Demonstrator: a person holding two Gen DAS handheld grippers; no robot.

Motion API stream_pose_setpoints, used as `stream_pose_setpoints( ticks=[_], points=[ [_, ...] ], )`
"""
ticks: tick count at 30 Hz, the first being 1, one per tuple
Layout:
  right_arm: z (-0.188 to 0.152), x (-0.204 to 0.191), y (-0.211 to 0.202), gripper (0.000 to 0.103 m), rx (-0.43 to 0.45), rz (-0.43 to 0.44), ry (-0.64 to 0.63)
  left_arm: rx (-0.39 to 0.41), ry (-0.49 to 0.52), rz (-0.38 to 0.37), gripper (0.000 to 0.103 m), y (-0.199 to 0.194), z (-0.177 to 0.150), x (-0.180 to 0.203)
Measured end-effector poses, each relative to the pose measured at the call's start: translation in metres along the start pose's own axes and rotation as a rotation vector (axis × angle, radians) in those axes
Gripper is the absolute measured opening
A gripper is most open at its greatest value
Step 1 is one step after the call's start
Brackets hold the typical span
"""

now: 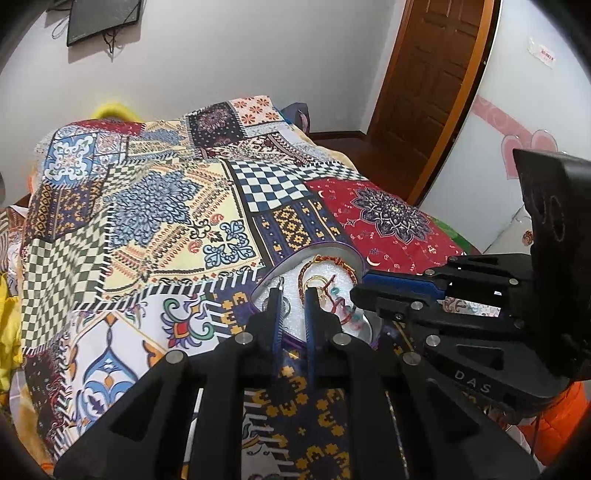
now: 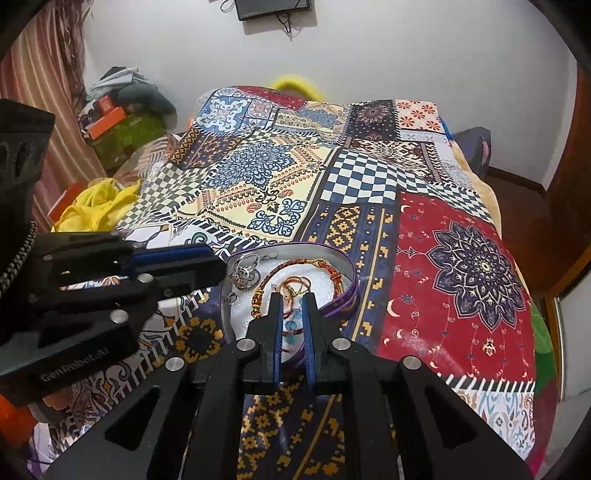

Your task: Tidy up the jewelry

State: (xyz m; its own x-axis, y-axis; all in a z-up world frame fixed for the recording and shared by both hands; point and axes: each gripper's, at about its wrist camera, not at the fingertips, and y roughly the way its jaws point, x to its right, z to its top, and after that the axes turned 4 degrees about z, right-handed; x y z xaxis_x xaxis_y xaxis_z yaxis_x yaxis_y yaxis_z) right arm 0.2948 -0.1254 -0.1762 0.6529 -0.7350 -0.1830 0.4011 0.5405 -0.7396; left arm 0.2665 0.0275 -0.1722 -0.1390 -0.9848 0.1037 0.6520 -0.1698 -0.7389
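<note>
A heart-shaped tin box [image 1: 352, 254] with a purple rim and white lining sits on the patchwork bedspread; it also shows in the right wrist view [image 2: 349, 267]. Inside lie a red braided bracelet [image 2: 295, 267], silver rings [image 2: 245, 273], thin gold hoops [image 1: 314, 282] and beaded cord pieces [image 1: 343, 308]. My left gripper [image 1: 293, 291] hangs over the box's left part, jaws slightly apart, with a small silver piece [image 1: 281, 282] at its left fingertip. My right gripper [image 2: 293, 299] hangs over the box's near part, jaws slightly apart, nothing clearly gripped.
The patchwork bedspread [image 1: 166, 206] covers the bed. Yellow cloth [image 2: 96, 206] and cluttered boxes [image 2: 122, 122] lie left of the bed. A wooden door [image 1: 424, 92] stands at the far right. A dark screen [image 2: 275, 7] hangs on the wall.
</note>
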Motion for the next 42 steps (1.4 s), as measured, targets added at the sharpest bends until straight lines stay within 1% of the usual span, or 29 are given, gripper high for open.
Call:
stream_pose_setpoints(
  ticks=[3,5,8,11,14,17,19,23,25,26,27,28,29,30,31,32,33,34,37,38,39,42],
  points=[
    [0.001,-0.003,-0.011,0.016,0.018,-0.004,-0.004,0.024,0.001,0.014,0.015,-0.015,0.001,0.001],
    [0.002,-0.005,-0.021,0.018,0.039,-0.012,-0.005,0.049,0.006,0.025,0.016,-0.030,0.002,0.004],
    [0.005,-0.009,-0.043,0.019,0.090,-0.020,-0.003,0.093,0.011,0.038,0.018,-0.053,0.004,0.008],
    [0.008,-0.015,-0.071,0.019,0.155,-0.025,0.003,0.151,0.008,0.048,0.023,-0.082,0.006,0.014],
    [0.011,-0.024,-0.109,0.019,0.252,-0.027,0.005,0.229,0.006,0.055,0.024,-0.118,0.007,0.021],
    [0.009,-0.038,-0.148,0.019,0.352,-0.037,-0.008,0.326,-0.002,0.063,0.025,-0.160,0.006,0.030],
    [0.004,-0.051,-0.180,0.019,0.441,-0.051,-0.023,0.380,-0.009,0.061,0.031,-0.182,0.004,0.036],
    [-0.008,-0.075,-0.227,0.019,0.584,-0.091,-0.059,0.507,-0.011,0.092,0.035,-0.231,-0.008,0.049],
    [-0.018,-0.089,-0.250,0.020,0.654,-0.121,-0.079,0.561,-0.014,0.105,0.042,-0.250,-0.015,0.055],
    [-0.021,-0.094,-0.257,0.023,0.679,-0.129,-0.083,0.580,-0.014,0.112,0.044,-0.256,-0.017,0.057],
    [-0.026,-0.099,-0.264,0.030,0.705,-0.139,-0.088,0.608,-0.012,0.126,0.048,-0.265,-0.022,0.062],
    [-0.031,-0.104,-0.271,0.035,0.733,-0.153,-0.090,0.627,-0.007,0.141,0.053,-0.270,-0.026,0.065],
    [-0.034,-0.107,-0.274,0.044,0.755,-0.168,-0.090,0.642,-0.002,0.160,0.057,-0.275,-0.029,0.069],
    [-0.038,-0.111,-0.279,0.052,0.776,-0.185,-0.091,0.665,0.005,0.193,0.066,-0.281,-0.034,0.074],
    [-0.041,-0.114,-0.281,0.058,0.789,-0.196,-0.092,0.679,0.008,0.207,0.075,-0.284,-0.038,0.076],
    [-0.041,-0.115,-0.279,0.070,0.789,-0.197,-0.091,0.694,0.008,0.217,0.082,-0.288,-0.041,0.078],
    [-0.043,-0.116,-0.279,0.080,0.790,-0.199,-0.085,0.702,0.002,0.218,0.094,-0.290,-0.044,0.079],
    [-0.044,-0.117,-0.277,0.086,0.796,-0.206,-0.076,0.708,-0.004,0.220,0.100,-0.292,-0.046,0.080],
    [-0.048,-0.116,-0.271,0.094,0.804,-0.247,-0.052,0.721,-0.007,0.247,0.100,-0.293,-0.052,0.083],
    [-0.050,-0.117,-0.272,0.100,0.803,-0.256,-0.048,0.722,-0.003,0.252,0.101,-0.293,-0.053,0.084],
    [-0.051,-0.116,-0.271,0.103,0.801,-0.264,-0.039,0.721,-0.002,0.255,0.101,-0.292,-0.054,0.085],
    [-0.054,-0.115,-0.274,0.103,0.793,-0.269,-0.028,0.719,-0.004,0.250,0.102,-0.294,-0.058,0.087]
  ],
)
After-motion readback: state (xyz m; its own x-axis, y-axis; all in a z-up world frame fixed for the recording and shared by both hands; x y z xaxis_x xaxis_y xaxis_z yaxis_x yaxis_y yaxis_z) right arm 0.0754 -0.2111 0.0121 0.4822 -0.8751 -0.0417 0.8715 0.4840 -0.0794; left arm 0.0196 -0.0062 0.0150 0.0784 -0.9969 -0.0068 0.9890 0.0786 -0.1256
